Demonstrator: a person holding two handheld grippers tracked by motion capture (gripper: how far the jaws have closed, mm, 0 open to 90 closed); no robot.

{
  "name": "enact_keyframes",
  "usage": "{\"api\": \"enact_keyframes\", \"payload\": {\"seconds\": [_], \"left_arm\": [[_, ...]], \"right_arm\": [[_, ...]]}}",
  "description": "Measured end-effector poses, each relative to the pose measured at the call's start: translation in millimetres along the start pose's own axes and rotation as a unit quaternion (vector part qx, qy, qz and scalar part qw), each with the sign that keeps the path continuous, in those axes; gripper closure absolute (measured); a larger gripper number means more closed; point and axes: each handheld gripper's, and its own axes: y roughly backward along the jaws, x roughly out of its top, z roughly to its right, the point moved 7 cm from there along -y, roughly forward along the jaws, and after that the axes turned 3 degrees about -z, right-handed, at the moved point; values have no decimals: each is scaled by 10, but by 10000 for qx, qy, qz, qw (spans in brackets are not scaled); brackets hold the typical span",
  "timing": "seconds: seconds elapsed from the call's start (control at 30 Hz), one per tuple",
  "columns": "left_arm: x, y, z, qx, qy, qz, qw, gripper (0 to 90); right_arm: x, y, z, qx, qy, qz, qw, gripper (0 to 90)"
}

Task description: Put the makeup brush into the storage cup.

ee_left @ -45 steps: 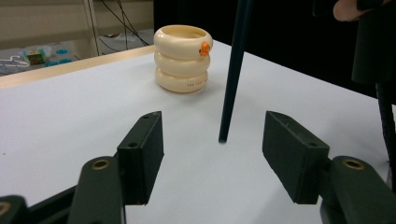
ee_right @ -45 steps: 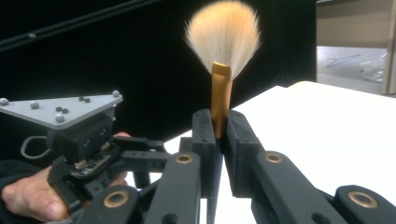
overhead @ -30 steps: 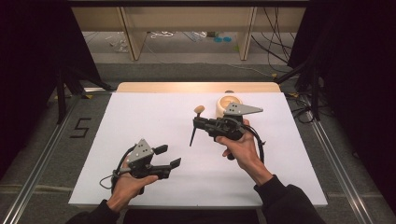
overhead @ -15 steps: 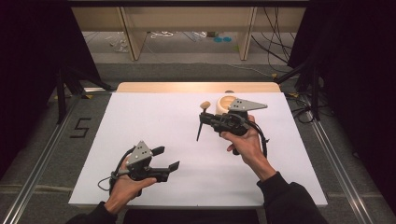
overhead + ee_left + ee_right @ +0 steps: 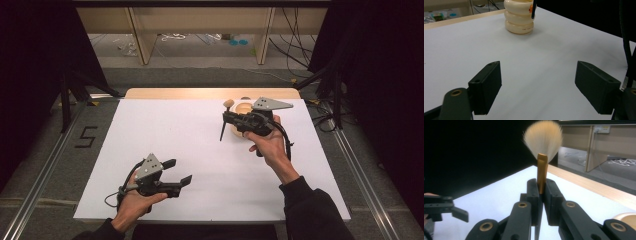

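Across the white bench, wooden far edge and grey floor beyond, left claw gapes empty; right claw clamps a makeup brush.

high view: above near edge, looking forward and down on table. gripper views: low, close, along own jaws; shared with high view: holder.

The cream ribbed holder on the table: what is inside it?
Nothing can be seen inside the cream ribbed holder. In the left gripper view its opening is cut off by the frame; in the high view the right tool, shut on the brush, covers most of it.
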Motion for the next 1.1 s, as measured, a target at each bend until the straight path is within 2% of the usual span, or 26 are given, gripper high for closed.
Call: {"api": "enact_keyframes", "payload": {"seconds": [0.1,0.33,0.4,0.53,0.57,0.6,0.8,0.9,0.97,1.0,1.1], "left_arm": [[-11,-15,11,-47,13,-9,10000,212],[-31,-38,0,-4,-46,-76,10000,215],[-38,-39,-5,0,-59,-101,9999,215],[-32,-49,-6,-35,-37,-76,10000,216],[-33,-49,-7,-28,-40,-75,10000,216],[-33,-48,-7,-28,-39,-76,10000,215],[-30,-52,-4,-35,-35,-71,10000,215],[-37,-51,9,-28,-52,-106,9999,216],[-37,-53,10,-29,-53,-108,9999,215],[-35,-54,9,-32,-47,-102,9999,215],[-34,-51,7,-25,-33,-93,9999,216]], "right_arm": [[16,10,103,-115,4,-46,9999,835],[66,24,248,-320,-25,-48,9995,835],[92,17,287,-343,1,22,9994,834],[113,19,371,-474,-14,-12,9989,834],[129,19,409,-552,43,69,9984,834],[131,28,418,-533,-33,24,9986,834],[198,47,563,-723,-5,161,9973,834],[208,59,619,-767,-89,142,9969,834],[219,66,653,-810,-98,150,9966,834],[237,63,688,-870,-26,252,9959,834],[224,70,741,-948,-123,212,9952,834]]}}
